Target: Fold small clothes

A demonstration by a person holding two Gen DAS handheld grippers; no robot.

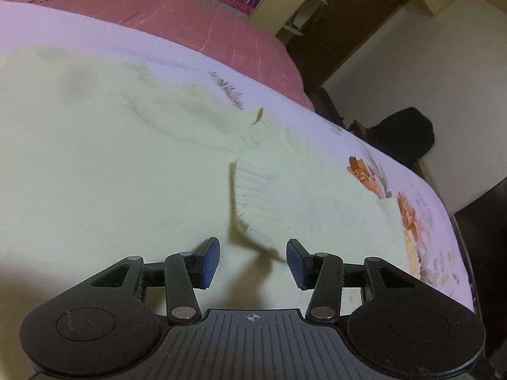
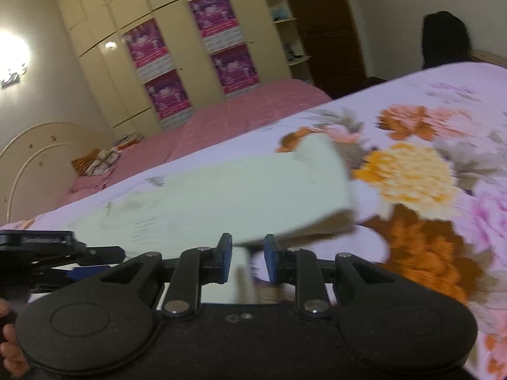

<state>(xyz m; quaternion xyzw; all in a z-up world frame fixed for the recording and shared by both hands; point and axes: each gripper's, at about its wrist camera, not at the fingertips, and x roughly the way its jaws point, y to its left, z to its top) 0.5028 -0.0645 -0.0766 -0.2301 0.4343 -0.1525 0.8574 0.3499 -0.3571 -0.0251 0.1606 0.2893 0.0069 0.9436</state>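
A pale cream knitted sweater (image 1: 126, 164) lies on the floral lilac bedsheet (image 1: 364, 145), with a ribbed cuff (image 1: 256, 186) folded onto its body. My left gripper (image 1: 253, 261) is open just above the sweater, the cuff's edge between its blue pads (image 1: 210, 261). In the right wrist view the sweater (image 2: 228, 196) is lifted at its near edge. My right gripper (image 2: 247, 259) has its jaws partly closed around that edge; cloth sits between the pads (image 2: 225, 261). The left gripper (image 2: 47, 250) shows at the left edge there.
A pink quilt (image 1: 190, 22) covers the far part of the bed. Cream wardrobes with purple posters (image 2: 177, 63) stand behind. A dark chair (image 1: 402, 136) stands off the bed's far corner. The sheet's edge (image 1: 456, 237) drops away at right.
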